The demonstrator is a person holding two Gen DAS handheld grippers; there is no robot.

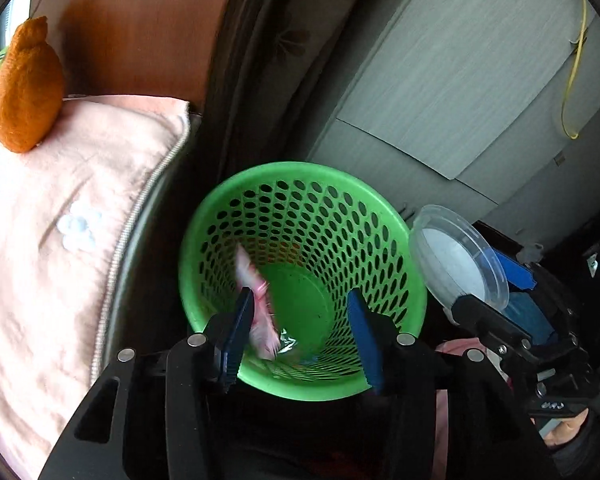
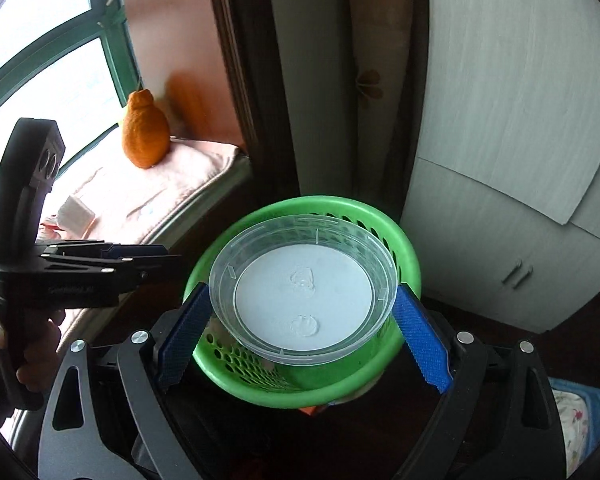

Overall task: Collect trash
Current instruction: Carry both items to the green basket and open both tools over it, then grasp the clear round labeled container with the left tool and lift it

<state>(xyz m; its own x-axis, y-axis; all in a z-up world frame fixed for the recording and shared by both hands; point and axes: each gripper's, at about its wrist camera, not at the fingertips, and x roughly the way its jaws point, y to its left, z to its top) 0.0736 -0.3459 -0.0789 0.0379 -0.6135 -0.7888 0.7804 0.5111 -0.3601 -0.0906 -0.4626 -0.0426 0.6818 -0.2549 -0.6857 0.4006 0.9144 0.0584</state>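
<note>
Two hand-held grippers hover over our green basket: the left hand-held gripper is spread wide, a blurred pink wrapper beside its left finger, while the right hand-held gripper clamps a clear plastic lid.

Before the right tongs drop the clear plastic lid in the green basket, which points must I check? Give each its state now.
1. Right tongs hold the clear lid on both edges: ok.
2. Lid is over the green basket mouth: ok in the right wrist view; in the left wrist view it looks beside the rim, so cannot tell for sure.
3. Left tongs are open, pink wrapper released: ok; it is blurred, seemingly falling inside.
4. Left tongs are out of the lid's path: not ok, they hover over the basket mouth.
5. Basket has room: ok, little is at the bottom.
</note>
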